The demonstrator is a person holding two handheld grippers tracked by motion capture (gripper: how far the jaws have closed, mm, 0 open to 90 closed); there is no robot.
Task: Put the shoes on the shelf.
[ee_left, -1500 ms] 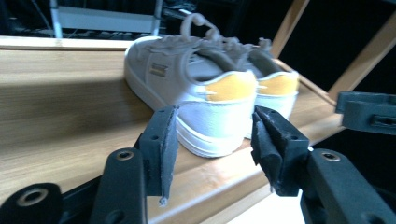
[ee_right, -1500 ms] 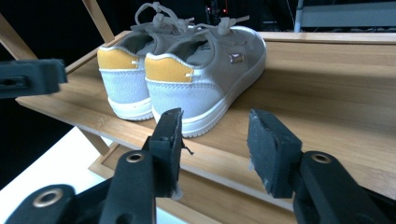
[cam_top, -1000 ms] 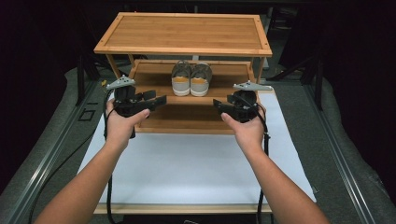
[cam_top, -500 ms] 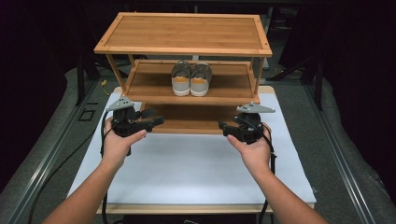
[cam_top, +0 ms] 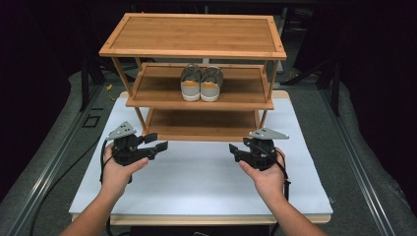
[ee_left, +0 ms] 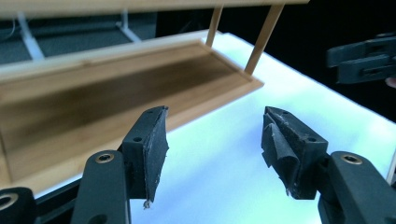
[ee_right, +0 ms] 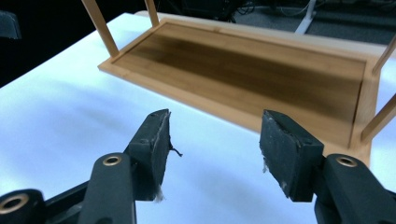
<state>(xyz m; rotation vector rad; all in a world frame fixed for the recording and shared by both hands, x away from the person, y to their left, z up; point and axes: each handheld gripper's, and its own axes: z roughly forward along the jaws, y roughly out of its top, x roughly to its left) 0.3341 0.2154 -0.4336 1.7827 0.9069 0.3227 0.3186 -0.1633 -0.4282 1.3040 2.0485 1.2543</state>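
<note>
A three-tier bamboo shoe rack (cam_top: 196,34) stands at the back of the white table (cam_top: 196,177). A pair of grey shoes with tan heels (cam_top: 200,83) sits on its middle shelf, heels toward me. My left gripper (cam_top: 158,142) hovers low over the table in front of the rack's left side, open and empty. My right gripper (cam_top: 233,150) is held in front of the rack's right side, also open and empty. In the left gripper view its jaws (ee_left: 215,135) stand wide apart over the white surface near the bottom shelf (ee_left: 107,88). The right gripper (ee_right: 212,140) points at the bottom shelf (ee_right: 252,65).
The rack's bottom shelf (cam_top: 201,123) is bare. Grey floor and metal rails (cam_top: 54,157) flank the table on both sides. The other gripper (ee_left: 364,58) shows at the far right of the left gripper view. Dark surroundings lie behind the rack.
Both hands have drawn back from the rack toward the table's front and lowered. The grippers have stayed open, and the shoes have not moved.
</note>
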